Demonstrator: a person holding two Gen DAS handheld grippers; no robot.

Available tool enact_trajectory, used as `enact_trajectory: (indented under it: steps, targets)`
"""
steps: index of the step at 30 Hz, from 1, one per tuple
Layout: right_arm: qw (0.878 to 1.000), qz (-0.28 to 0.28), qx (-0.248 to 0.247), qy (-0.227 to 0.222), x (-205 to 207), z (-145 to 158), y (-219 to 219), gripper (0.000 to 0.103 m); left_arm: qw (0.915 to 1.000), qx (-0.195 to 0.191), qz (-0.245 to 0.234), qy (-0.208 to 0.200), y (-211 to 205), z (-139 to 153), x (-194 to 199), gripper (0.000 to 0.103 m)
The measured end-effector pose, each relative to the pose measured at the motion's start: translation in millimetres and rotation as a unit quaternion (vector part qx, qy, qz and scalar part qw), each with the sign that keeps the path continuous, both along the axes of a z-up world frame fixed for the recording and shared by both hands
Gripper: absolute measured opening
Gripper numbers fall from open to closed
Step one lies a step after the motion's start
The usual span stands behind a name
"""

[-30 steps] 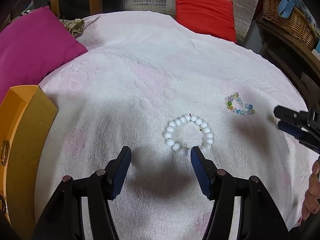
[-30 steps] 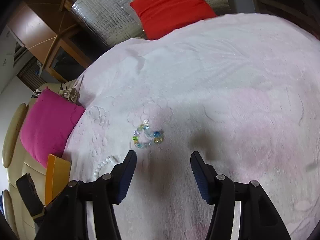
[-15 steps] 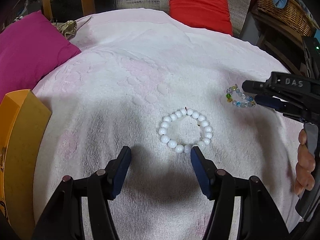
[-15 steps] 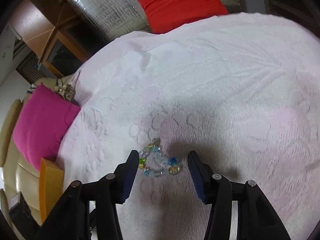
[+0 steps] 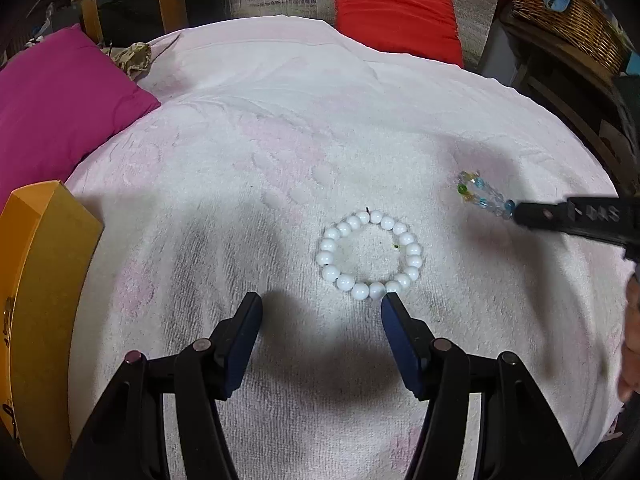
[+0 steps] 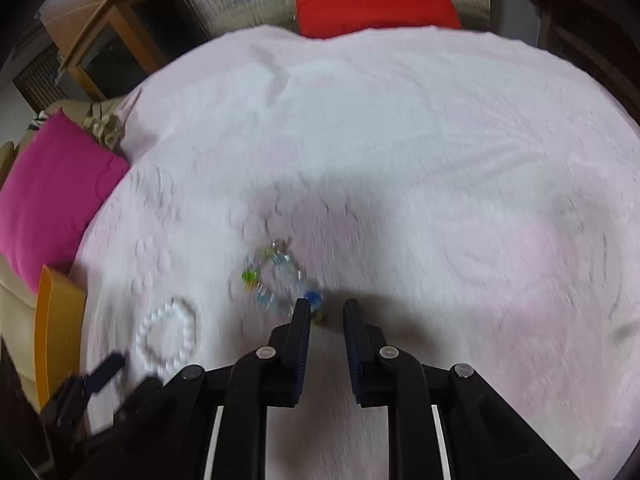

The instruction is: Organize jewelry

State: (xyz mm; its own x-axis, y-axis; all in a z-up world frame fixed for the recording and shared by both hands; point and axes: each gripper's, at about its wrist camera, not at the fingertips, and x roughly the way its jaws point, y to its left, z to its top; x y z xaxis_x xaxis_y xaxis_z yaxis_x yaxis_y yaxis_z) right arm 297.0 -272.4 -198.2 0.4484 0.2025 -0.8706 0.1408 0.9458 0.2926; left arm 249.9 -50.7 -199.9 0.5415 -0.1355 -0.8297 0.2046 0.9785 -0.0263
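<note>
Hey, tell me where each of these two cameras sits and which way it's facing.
Left wrist: on the left hand-held gripper, angled down at the white bead bracelet on the towel; its own open fingers show, plus a hand at right.
Right wrist: on the right hand-held gripper, angled down at the coloured bead bracelet; its jaws are closing at the bracelet's near end.
Shared: both bracelets, the orange box, pink cushion, red cushion, and each other's gripper.

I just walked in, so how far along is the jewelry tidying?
Nothing looks put away yet. The white bead bracelet lies untouched on the towel before the open left gripper. The right gripper is closing at the colored bead bracelet's near end.
</note>
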Motion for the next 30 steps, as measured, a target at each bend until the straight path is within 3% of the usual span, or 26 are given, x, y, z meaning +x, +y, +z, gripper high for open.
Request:
enact_trajectory:
  steps: [5,8,15,20,23,30]
  targets:
    - [0.998,-0.003,0.034,-0.059,-10.5,22.8,-7.4,0.021,0.9999,-0.012,0.008,-0.001,1.3,3.2,0.3,0.063]
    - [0.997,-0.001,0.027,-0.074,-2.5,23.1,-0.8,0.021,0.9999,-0.012,0.009,0.001,1.4,1.6,1.2,0.063]
    - [0.999,0.006,-0.015,-0.043,21.2,-3.1,19.5,0.021,1.0,-0.004,0.008,-0.001,-1.9,-0.5,1.6,0.063]
    - [0.998,0.027,-0.056,-0.027,17.3,-3.4,30.3,0.02,0.9999,-0.009,0.01,0.001,-1.1,0.6,1.8,0.063]
    - [0.995,0.049,-0.081,-0.01,6.4,-3.9,33.5,0.011,0.9998,-0.016,0.014,0.003,1.6,2.2,2.5,0.063]
    - [0.997,0.069,-0.026,0.016,-26.9,2.4,9.3,0.011,0.9994,-0.024,0.022,-0.008,9.5,10.4,3.2,0.063]
